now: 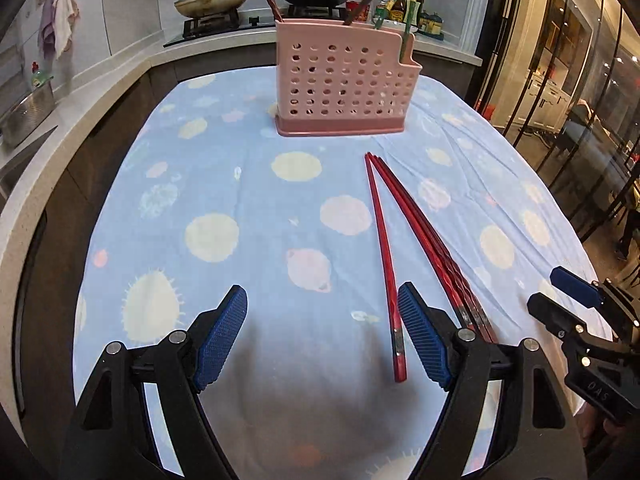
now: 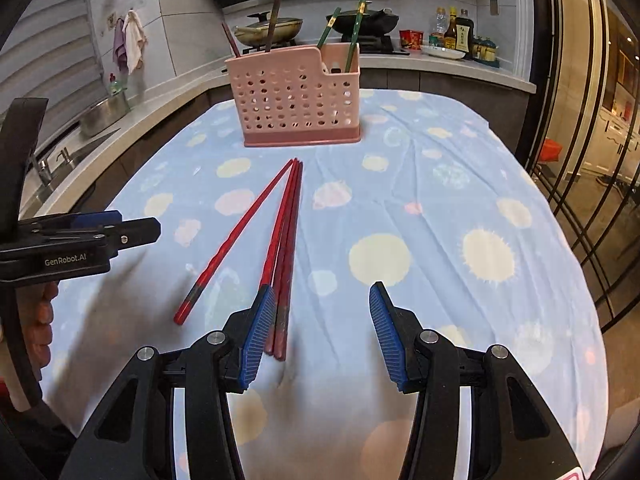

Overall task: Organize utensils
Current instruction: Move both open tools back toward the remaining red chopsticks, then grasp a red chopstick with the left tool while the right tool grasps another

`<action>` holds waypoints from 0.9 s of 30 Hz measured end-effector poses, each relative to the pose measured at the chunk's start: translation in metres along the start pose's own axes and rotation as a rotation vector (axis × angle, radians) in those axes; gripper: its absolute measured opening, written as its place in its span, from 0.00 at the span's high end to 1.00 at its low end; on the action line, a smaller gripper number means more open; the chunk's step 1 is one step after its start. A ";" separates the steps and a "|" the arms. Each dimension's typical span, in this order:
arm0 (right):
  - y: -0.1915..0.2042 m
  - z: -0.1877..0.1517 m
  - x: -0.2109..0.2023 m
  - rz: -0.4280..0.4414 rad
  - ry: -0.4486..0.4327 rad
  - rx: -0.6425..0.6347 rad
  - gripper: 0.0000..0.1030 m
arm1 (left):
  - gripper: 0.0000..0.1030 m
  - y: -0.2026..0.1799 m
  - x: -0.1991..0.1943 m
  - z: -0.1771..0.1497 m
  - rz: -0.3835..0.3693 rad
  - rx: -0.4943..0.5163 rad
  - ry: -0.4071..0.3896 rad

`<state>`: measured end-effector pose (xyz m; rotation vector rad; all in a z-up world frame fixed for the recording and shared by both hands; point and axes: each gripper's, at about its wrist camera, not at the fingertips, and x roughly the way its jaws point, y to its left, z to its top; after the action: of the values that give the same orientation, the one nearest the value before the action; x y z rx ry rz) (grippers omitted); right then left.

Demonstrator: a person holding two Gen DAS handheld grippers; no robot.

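Four red chopsticks (image 2: 280, 248) lie on my blue spotted tablecloth (image 2: 440, 208), tips converging toward the pink perforated utensil holder (image 2: 298, 98) at the far end. One chopstick (image 1: 387, 280) is splayed apart from the other three, which lie bundled together. My left gripper (image 1: 322, 336) has its fingers spread wide and empty, with the splayed chopstick just inside its right pad (image 1: 422, 344). My right gripper (image 2: 322, 332) is likewise wide apart and empty, its left pad (image 2: 258, 340) just beside the bundle. Brown and green chopsticks (image 2: 352, 36) stand in the holder.
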<state>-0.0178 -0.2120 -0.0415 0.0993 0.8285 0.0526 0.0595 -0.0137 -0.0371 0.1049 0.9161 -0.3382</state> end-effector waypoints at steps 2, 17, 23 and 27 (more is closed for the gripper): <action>0.001 -0.008 0.006 0.009 0.025 0.005 0.53 | 0.28 -0.006 0.003 -0.008 -0.011 0.006 0.016; 0.004 -0.020 0.032 -0.005 0.088 -0.006 0.58 | 0.29 -0.026 0.024 -0.020 -0.009 0.064 0.066; 0.000 -0.021 0.036 -0.035 0.093 -0.009 0.63 | 0.30 -0.027 0.030 -0.024 -0.008 0.068 0.082; 0.000 -0.020 0.036 -0.027 0.093 -0.003 0.67 | 0.40 -0.022 0.039 -0.027 -0.024 0.040 0.107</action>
<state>-0.0077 -0.2074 -0.0811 0.0829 0.9227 0.0336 0.0537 -0.0373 -0.0833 0.1500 1.0178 -0.3760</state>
